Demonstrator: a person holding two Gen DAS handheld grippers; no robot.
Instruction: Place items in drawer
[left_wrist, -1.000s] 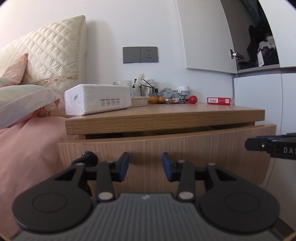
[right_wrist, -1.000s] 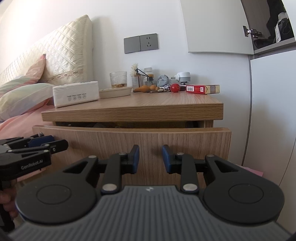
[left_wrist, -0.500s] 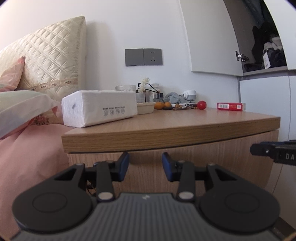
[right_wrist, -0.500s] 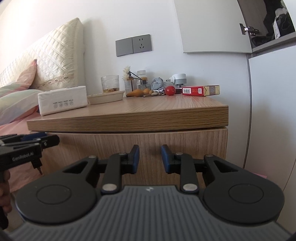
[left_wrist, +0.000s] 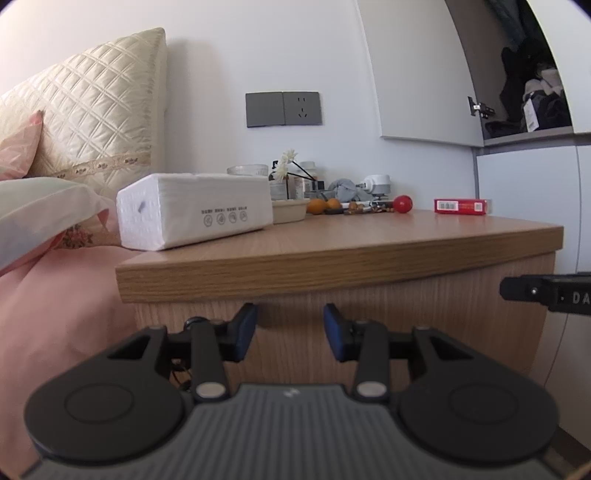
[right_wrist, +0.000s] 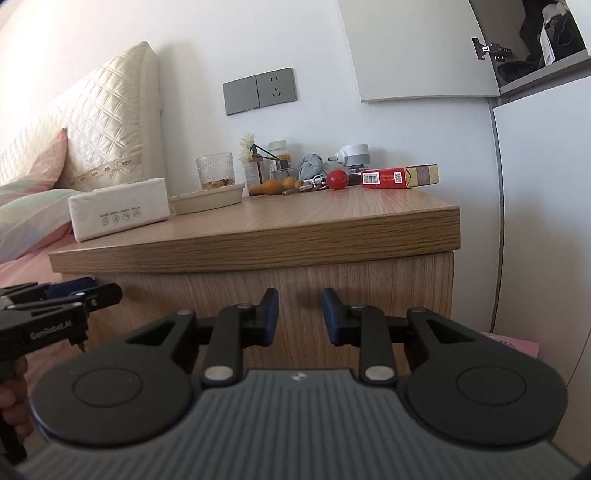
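The wooden nightstand's drawer front (left_wrist: 424, 314) (right_wrist: 332, 280) sits flush under the top, shut. My left gripper (left_wrist: 289, 328) is open and empty, its fingertips close to the drawer front. My right gripper (right_wrist: 299, 314) is open and empty, also right at the drawer front. On the nightstand top stand a white tissue pack (left_wrist: 192, 214) (right_wrist: 118, 212), a red box (left_wrist: 461, 206) (right_wrist: 399, 176), a red ball (left_wrist: 402, 204) (right_wrist: 338, 180), small orange fruits (left_wrist: 325, 205) (right_wrist: 273, 185) and a shallow dish (right_wrist: 207, 197).
A bed with pink bedding (left_wrist: 48, 302) and a quilted headboard (left_wrist: 92, 110) lies to the left. A glass (right_wrist: 215, 171), bottles and a grey cloth (right_wrist: 310, 165) stand at the wall. A white wardrobe (right_wrist: 546, 203) with an open upper door is on the right.
The drawer, pulled out a second ago, has slid in and is now shut. Both grippers moved forward toward the nightstand with it and stay open.
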